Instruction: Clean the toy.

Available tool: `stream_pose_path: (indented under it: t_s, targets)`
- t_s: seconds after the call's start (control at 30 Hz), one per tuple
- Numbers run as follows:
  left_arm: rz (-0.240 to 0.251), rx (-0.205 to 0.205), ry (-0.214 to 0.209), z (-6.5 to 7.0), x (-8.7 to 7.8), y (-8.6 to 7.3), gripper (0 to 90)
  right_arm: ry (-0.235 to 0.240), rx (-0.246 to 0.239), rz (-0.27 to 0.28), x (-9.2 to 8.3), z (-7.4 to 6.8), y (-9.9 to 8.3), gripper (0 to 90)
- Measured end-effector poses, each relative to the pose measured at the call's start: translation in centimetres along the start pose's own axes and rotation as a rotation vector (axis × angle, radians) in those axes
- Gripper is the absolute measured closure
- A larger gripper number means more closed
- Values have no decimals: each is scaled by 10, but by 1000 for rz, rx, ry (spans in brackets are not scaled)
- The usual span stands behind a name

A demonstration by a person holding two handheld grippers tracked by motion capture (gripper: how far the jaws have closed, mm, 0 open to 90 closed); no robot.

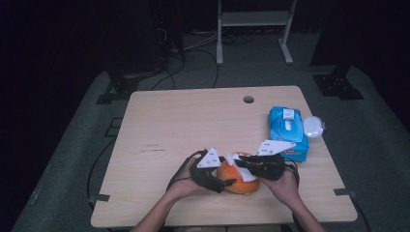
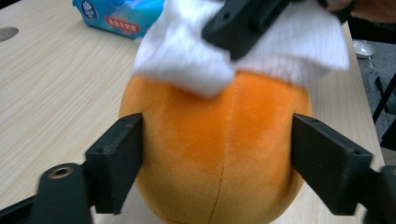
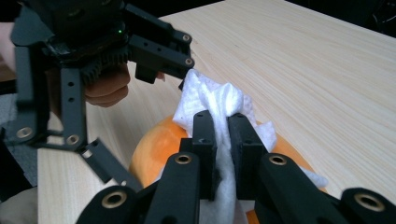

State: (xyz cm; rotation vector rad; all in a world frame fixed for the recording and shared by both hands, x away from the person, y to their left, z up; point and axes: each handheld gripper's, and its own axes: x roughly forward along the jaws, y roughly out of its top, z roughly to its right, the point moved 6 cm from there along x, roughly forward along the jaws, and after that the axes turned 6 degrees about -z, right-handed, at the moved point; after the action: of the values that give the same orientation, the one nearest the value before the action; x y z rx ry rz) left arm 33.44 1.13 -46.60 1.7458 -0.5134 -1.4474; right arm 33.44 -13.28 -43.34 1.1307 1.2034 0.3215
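Orange plush ball [image 2: 219, 154] is set near the front edge of the wooden table [image 1: 183, 121], flanked by the 2 jaws of the left gripper [image 2: 217, 163], whether pressing or just beside it cannot be told. A white wipe [image 3: 219, 105] is clenched by the right gripper [image 3: 223, 123] and laid on the ball's top. A blue wipe pack [image 1: 287, 133] is seen farther right.

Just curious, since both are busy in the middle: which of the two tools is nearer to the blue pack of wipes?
The right tool: it lies just beside the blue pack. The left tool is farther away, beyond the orange ball.
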Motion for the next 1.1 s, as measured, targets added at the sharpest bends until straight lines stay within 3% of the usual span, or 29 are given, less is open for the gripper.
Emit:
stream_pose_path:
  t_s: [0.17, 0.27, 0.33, 0.43, 0.53, 0.6, 0.8, 0.93, 1.1]
  targets:
    - [-37, -40, -21, -9, -3, -12, 223, -51, 23, -22, -7, 15, -10, 815]
    - [-39, -39, -17, -9, -3, -8, 192, -31, 55, -13, -7, 19, -14, 814]
    - [-24, -37, -11, -7, -4, -3, 137, -36, 43, -15, -5, 15, -13, 814]
    - [28, -24, -4, -2, -6, 6, 127, -19, 33, -6, -1, 8, -9, 814]
    - [9, 4, 3, 1, -5, 6, 165, 9, -2, 0, 4, -5, -4, 814]
    - [1, -4, -6, -2, -6, 3, 213, 8, -13, -6, 5, -8, -3, 813]
    - [-6, -52, -28, -12, -8, -8, 257, -1, 23, -3, 1, 7, -9, 814]
    - [-8, -62, -34, -14, -9, -10, 258, -14, 63, 1, -5, 19, -16, 813]
    - [-13, -58, -29, -13, -10, -7, 220, -21, 57, 1, -4, 15, -14, 813]
